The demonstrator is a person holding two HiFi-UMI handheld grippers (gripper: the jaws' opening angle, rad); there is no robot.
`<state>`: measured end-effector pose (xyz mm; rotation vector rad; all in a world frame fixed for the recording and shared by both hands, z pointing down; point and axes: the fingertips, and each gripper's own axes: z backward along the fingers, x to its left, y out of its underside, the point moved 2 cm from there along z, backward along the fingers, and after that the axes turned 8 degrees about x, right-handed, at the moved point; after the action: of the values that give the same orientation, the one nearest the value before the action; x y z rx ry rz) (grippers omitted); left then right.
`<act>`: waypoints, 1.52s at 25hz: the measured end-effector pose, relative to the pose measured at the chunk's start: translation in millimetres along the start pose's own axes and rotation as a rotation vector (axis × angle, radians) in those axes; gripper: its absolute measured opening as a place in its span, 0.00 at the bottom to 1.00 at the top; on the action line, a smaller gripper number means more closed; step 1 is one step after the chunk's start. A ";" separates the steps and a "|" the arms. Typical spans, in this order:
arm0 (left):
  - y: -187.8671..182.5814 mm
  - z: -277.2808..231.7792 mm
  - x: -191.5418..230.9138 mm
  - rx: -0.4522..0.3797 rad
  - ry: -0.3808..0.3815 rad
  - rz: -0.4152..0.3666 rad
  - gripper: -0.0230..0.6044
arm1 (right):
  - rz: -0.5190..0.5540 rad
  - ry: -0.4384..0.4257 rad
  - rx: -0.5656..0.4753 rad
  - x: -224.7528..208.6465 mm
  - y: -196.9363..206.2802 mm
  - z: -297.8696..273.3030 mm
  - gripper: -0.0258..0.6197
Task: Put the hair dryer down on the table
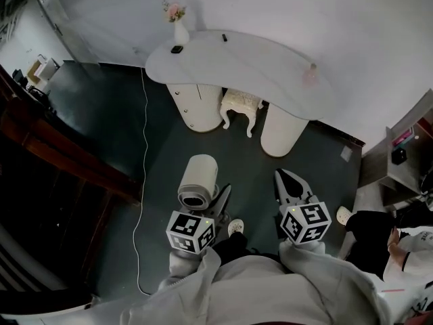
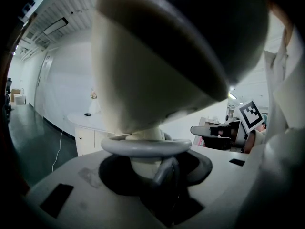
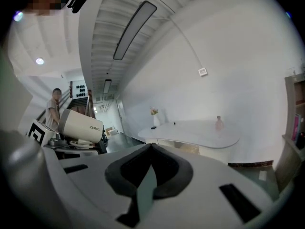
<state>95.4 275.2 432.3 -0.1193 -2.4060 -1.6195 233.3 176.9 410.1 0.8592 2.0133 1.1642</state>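
Note:
A cream hair dryer [image 1: 197, 180] with a grey mouth is held up over the dark floor, well short of the white curved table [image 1: 257, 66]. My left gripper [image 1: 215, 207] is shut on its handle. In the left gripper view the dryer's body [image 2: 157, 66] fills the top, and a grey ring [image 2: 143, 146] circles the handle just above the jaws of the left gripper [image 2: 145, 163]. My right gripper [image 1: 289, 181] hangs beside it, shut and empty. In the right gripper view its tips [image 3: 151, 147] meet, with the hair dryer [image 3: 81, 126] at the left and the table [image 3: 190, 135] ahead.
On the table stand a white vase of flowers [image 1: 179, 29], a small black object [image 1: 176, 49] and a pink bottle [image 1: 310, 75]. A white stool [image 1: 240, 107] sits under it. A white cable [image 1: 143, 181] runs across the floor at the left. A shelf [image 1: 406, 147] stands at the right.

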 end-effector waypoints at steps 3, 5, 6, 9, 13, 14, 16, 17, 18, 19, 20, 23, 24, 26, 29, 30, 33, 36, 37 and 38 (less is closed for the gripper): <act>-11.0 -12.5 19.8 -0.001 0.004 -0.009 0.34 | -0.002 0.002 -0.006 -1.2 -11.9 -23.9 0.12; -16.1 -18.5 32.2 -0.002 0.002 -0.017 0.34 | -0.002 0.001 -0.010 -0.7 -17.2 -38.1 0.12; -17.9 -21.3 38.2 -0.003 0.001 -0.020 0.34 | -0.001 0.002 -0.012 -0.7 -19.1 -45.1 0.12; -21.5 -27.2 52.6 -0.001 -0.001 -0.022 0.34 | -0.003 0.007 -0.012 -1.5 -24.0 -62.4 0.12; -24.5 -28.2 67.9 0.000 -0.011 -0.009 0.34 | -0.001 0.006 -0.001 0.1 -29.7 -78.1 0.12; -24.9 -28.6 71.6 -0.002 -0.014 -0.005 0.34 | 0.000 0.007 0.002 -0.4 -30.5 -81.6 0.12; -26.5 -31.3 79.6 -0.004 -0.022 -0.001 0.34 | 0.002 0.010 0.009 -3.5 -33.6 -89.4 0.12; -27.7 -33.2 84.2 -0.005 -0.029 0.002 0.34 | 0.003 0.012 0.010 -5.8 -36.2 -93.7 0.12; -29.2 -35.4 88.8 -0.007 -0.036 0.005 0.34 | 0.004 0.015 0.010 -8.3 -39.0 -98.0 0.12; -31.0 -37.9 93.5 -0.012 -0.043 0.008 0.34 | 0.005 0.018 0.009 -11.1 -41.7 -102.6 0.12; -33.4 -41.2 97.9 -0.017 -0.049 0.011 0.34 | 0.006 0.020 0.009 -14.0 -44.2 -107.7 0.12; -42.8 -55.6 111.1 -0.032 -0.060 0.005 0.34 | 0.005 0.016 0.007 -22.7 -53.4 -125.9 0.12; -46.4 -61.7 116.4 -0.034 -0.065 -0.003 0.34 | 0.006 0.013 0.004 -26.0 -57.4 -133.1 0.12; -55.9 -76.9 128.8 -0.041 -0.077 -0.020 0.34 | 0.009 0.010 -0.004 -35.2 -67.5 -150.5 0.12; -78.0 -104.8 151.1 -0.067 -0.095 -0.048 0.34 | 0.016 0.010 -0.028 -53.8 -90.5 -183.3 0.12; -86.2 -114.8 158.5 -0.075 -0.098 -0.054 0.34 | 0.020 0.013 -0.037 -60.5 -99.2 -194.6 0.12; -109.4 -144.8 178.9 -0.102 -0.105 -0.059 0.34 | 0.036 0.013 -0.051 -79.8 -124.5 -227.8 0.12; -131.0 -173.9 200.9 -0.118 -0.122 -0.064 0.34 | 0.038 0.002 -0.055 -97.2 -145.8 -261.6 0.12; -138.2 -184.2 207.9 -0.119 -0.128 -0.061 0.34 | 0.038 0.000 -0.053 -103.8 -152.7 -272.7 0.12; -145.3 -194.5 214.4 -0.122 -0.131 -0.052 0.34 | 0.040 -0.002 -0.051 -110.8 -159.9 -283.3 0.12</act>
<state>-111.8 26.4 422.6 -0.1910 -2.4228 -1.8365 38.6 -106.2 401.7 0.8779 1.9653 1.2308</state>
